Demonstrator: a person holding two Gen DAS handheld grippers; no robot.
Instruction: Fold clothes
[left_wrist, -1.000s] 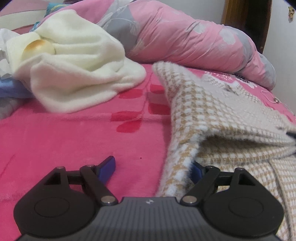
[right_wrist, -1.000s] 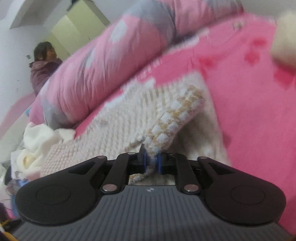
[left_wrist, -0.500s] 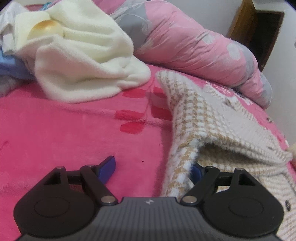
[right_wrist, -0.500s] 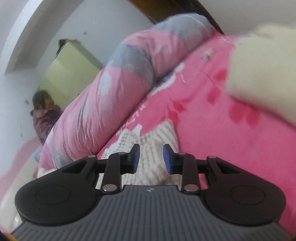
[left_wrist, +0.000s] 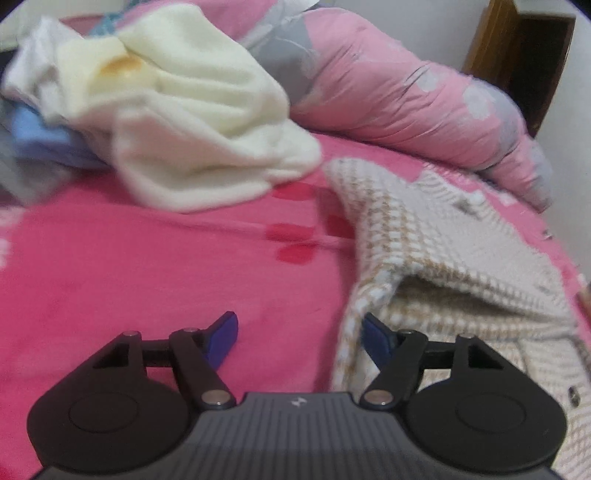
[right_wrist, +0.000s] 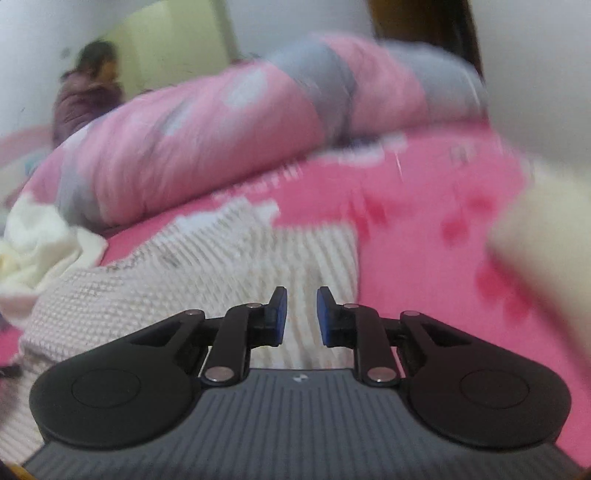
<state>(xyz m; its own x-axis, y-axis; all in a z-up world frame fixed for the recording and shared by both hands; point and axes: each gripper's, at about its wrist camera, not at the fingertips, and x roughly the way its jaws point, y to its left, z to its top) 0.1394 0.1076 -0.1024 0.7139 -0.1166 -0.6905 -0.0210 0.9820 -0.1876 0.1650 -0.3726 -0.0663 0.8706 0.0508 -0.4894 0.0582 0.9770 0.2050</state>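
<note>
Released from the right gripper (right_wrist: 298, 314), whose empty jaws were narrowing, the checked sweater (left_wrist: 436, 251) lay folded at the bed's (left_wrist: 147, 266) right edge, while the left gripper (left_wrist: 299, 330) closed toward its fold without gripping yet

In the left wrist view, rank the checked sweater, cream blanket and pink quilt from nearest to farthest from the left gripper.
1. Checked sweater, right, its edge at the left gripper.
2. Cream blanket, upper left.
3. Pink quilt, along the back.
</note>
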